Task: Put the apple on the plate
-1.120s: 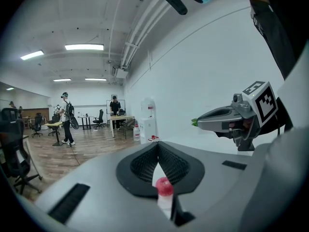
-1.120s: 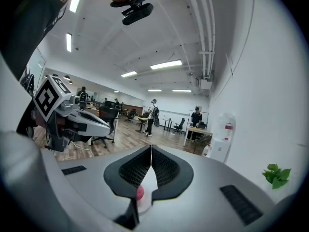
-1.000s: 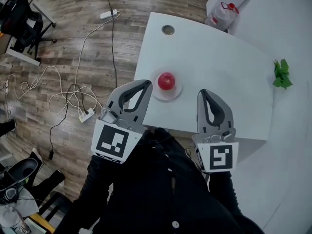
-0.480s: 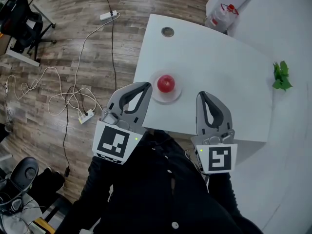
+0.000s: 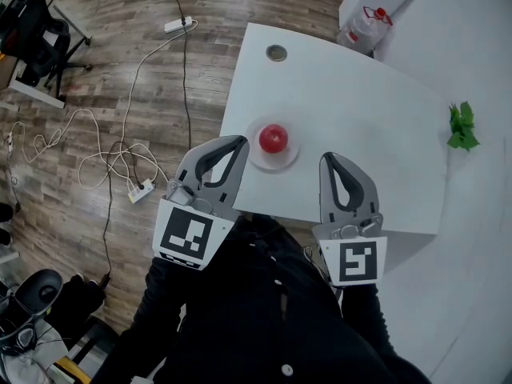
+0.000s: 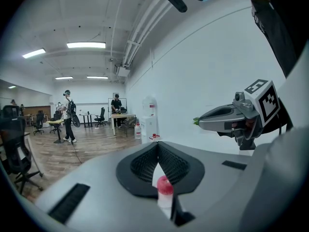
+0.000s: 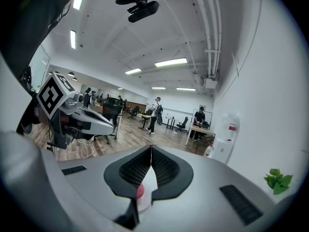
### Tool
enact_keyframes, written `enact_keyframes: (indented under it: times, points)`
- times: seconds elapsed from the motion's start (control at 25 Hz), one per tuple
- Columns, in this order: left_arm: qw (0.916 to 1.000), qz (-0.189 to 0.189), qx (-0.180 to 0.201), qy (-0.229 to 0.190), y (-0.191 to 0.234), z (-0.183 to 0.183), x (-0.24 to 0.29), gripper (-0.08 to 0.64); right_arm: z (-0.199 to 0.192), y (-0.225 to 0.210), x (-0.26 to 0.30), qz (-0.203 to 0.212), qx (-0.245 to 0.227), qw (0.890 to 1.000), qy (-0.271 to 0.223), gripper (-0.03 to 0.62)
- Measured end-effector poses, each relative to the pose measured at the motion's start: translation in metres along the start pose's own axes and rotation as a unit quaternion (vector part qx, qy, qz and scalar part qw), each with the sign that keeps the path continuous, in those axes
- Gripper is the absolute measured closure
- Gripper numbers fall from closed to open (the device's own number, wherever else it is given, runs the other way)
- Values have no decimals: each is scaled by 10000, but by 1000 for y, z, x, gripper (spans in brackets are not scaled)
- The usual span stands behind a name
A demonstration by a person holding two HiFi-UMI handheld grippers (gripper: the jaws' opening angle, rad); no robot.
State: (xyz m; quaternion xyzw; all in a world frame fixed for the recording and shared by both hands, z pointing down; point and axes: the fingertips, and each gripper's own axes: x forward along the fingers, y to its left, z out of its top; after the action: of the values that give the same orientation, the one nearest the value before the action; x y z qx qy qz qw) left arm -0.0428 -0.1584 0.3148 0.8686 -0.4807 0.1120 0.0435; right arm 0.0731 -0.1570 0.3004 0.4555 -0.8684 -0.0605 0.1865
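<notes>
— What's hard to make out close in?
— The hands. The marker cubes and dark sleeves cover them. The left gripper has its jaws pressed together on nothing, and the right gripper is closed and empty too.
— And just ahead of them?
— In each gripper's own view only a sliver shows below the joined tips, so the apple is half masked there. From the head view it sits whole on the plate, just beyond the left gripper's tip and ahead-left of the right one — touching neither.
— Further out?
— On the table, a small round disc lies well beyond the plate, and a green sprig lies far to the right gripper's right.
</notes>
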Motion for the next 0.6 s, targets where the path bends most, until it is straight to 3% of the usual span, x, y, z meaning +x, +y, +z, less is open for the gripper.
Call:
enact_keyframes:
  times: [0.16, 0.6]
  points:
    - [10000, -6, -56, 33, 0, -1, 2, 546, 1, -1, 1, -3, -26, 10000, -10, 551]
    - [9994, -212, 262, -68, -3, -4, 2, 546, -2, 3, -2, -41, -17, 10000, 57, 551]
